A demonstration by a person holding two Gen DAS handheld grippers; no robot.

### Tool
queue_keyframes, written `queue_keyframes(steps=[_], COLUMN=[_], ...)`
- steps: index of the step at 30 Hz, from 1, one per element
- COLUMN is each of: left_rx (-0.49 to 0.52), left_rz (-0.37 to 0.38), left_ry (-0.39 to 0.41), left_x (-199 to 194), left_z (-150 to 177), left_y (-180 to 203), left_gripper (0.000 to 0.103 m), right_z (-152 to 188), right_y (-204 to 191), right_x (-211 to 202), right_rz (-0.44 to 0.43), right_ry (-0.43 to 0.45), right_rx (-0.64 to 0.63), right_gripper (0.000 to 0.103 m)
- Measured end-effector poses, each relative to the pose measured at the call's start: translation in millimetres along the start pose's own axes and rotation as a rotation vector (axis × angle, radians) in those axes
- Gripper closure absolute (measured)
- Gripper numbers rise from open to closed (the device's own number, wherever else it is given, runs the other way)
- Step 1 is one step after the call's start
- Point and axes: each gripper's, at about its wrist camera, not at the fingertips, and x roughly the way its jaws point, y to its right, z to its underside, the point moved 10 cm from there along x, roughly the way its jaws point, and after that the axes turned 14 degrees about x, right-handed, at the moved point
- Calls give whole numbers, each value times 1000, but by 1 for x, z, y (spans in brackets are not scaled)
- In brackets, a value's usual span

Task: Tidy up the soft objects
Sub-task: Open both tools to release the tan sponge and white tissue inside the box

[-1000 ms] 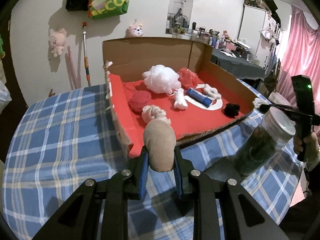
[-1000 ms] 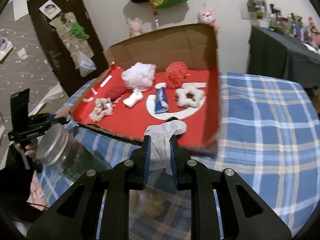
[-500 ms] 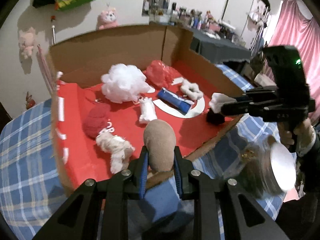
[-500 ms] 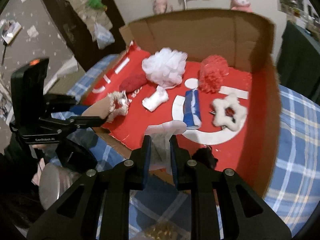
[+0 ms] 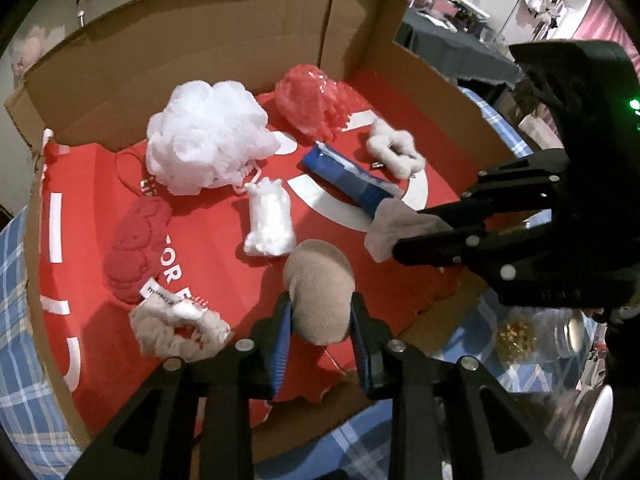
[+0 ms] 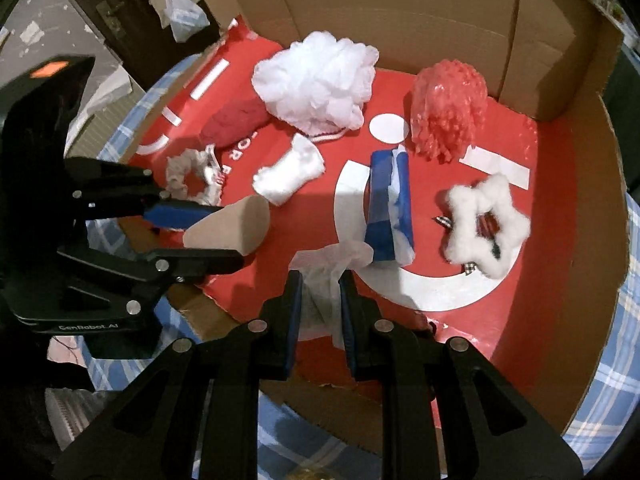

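Left wrist: tan pad (image 5: 319, 296) upright, long axis vertical.

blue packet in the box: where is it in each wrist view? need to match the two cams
Left wrist: blue packet lies right of centre, slanting down-right, between the white mesh pouf and the white fluffy star.
Right wrist: blue packet is just right of centre, nearly upright in the picture, left of the white fluffy star.
Shared landmark: the white ring printed on the red box floor, under the packet in both.
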Motion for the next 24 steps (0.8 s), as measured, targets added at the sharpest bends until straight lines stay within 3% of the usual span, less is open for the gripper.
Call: queue_keyframes(steps=[14,17,24], left_rx=[-14,-23,-29], left_rz=[-28,-28,-35], left_ry=[-58,-62,-61], left_x=[16,20,23], left_z=[-1,-3,-6], left_y=[-9,-11,-12], left_gripper=[66,60,52], right_z=[-6,-8,-10], right_y=[5,2,3], right_x=[9,12,14], right_rz=[41,42,52], right_ry=[-73,-74,-71], right_rx=[5,7,8], right_gripper=[85,83,72])
